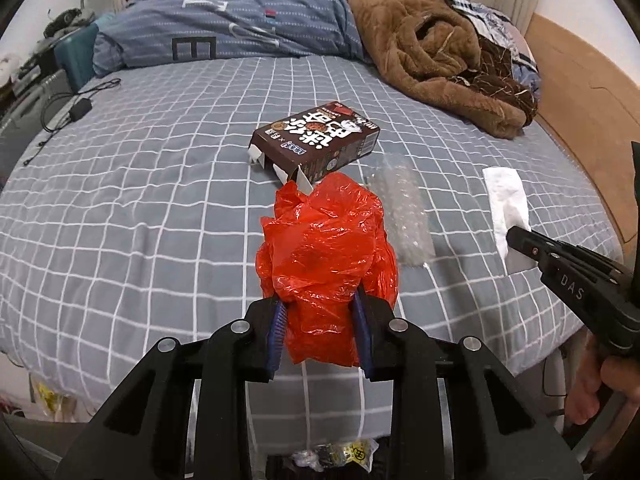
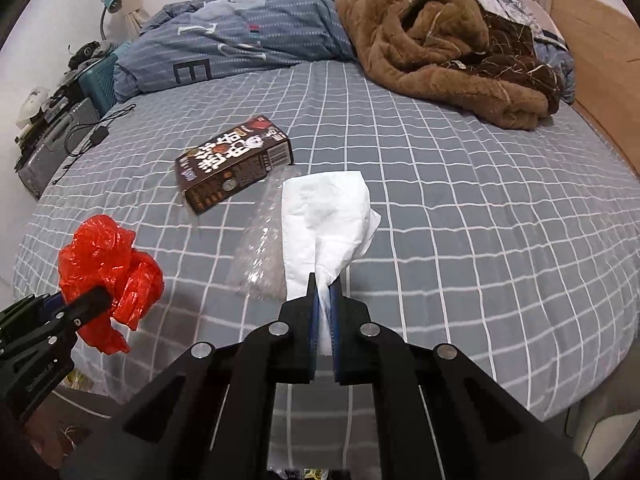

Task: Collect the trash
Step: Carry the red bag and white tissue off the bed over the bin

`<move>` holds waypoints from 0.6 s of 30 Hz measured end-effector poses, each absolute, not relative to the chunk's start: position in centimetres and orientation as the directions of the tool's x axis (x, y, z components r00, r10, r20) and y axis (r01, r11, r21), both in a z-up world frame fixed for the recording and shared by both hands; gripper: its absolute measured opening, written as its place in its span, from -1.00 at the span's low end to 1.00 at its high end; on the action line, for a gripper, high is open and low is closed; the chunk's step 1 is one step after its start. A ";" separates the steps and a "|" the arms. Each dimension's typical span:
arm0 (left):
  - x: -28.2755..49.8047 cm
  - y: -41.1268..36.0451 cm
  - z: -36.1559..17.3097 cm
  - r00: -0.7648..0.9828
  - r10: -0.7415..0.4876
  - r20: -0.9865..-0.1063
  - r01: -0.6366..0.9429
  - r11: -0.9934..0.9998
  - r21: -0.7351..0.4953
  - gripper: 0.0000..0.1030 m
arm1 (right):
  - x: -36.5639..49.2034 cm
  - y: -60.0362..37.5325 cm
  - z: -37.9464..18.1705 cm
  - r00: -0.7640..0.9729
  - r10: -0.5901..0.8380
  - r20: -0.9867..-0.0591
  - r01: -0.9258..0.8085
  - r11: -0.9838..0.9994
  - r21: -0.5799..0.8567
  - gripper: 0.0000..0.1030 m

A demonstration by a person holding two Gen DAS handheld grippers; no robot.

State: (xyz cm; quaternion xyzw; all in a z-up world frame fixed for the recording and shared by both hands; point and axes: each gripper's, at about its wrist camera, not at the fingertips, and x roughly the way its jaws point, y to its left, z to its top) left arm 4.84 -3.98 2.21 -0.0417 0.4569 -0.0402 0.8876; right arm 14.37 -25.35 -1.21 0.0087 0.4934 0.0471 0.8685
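My left gripper is shut on a crumpled red plastic bag, held above the grey checked bed; the same red bag shows at the left of the right wrist view. My right gripper is shut on a white paper tissue, which hangs up and forward from the pads. In the left wrist view that tissue sits at the tip of the right gripper. A brown open carton and a clear bubble-wrap piece lie on the bed.
A brown fleece blanket and a blue duvet are heaped at the bed's far side. A cable with a charger lies at the left edge. A wooden headboard bounds the right. Wrappers lie below the bed's near edge.
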 end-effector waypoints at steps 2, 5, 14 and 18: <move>4.0 -4.0 2.6 0.584 -0.111 -0.804 0.032 0.993 -0.114 -0.45 | 13.5 -25.3 -0.7 0.512 0.092 -0.854 -0.072 0.995 0.064 -0.91; 2.6 -4.1 3.3 0.589 -0.109 -0.801 0.032 0.993 -0.111 -0.45 | 11.8 -25.3 0.4 0.524 0.089 -0.847 -0.069 0.996 0.062 -0.91; -1.7 -4.8 4.4 0.602 -0.123 -0.789 0.043 0.992 -0.122 -0.45 | 6.3 -25.5 3.2 0.555 0.065 -0.829 -0.058 0.998 0.040 -0.91; -3.6 -5.2 4.9 0.603 -0.131 -0.787 0.041 0.990 -0.133 -0.45 | 4.2 -25.5 3.7 0.551 0.070 -0.831 -0.055 0.997 0.047 -0.91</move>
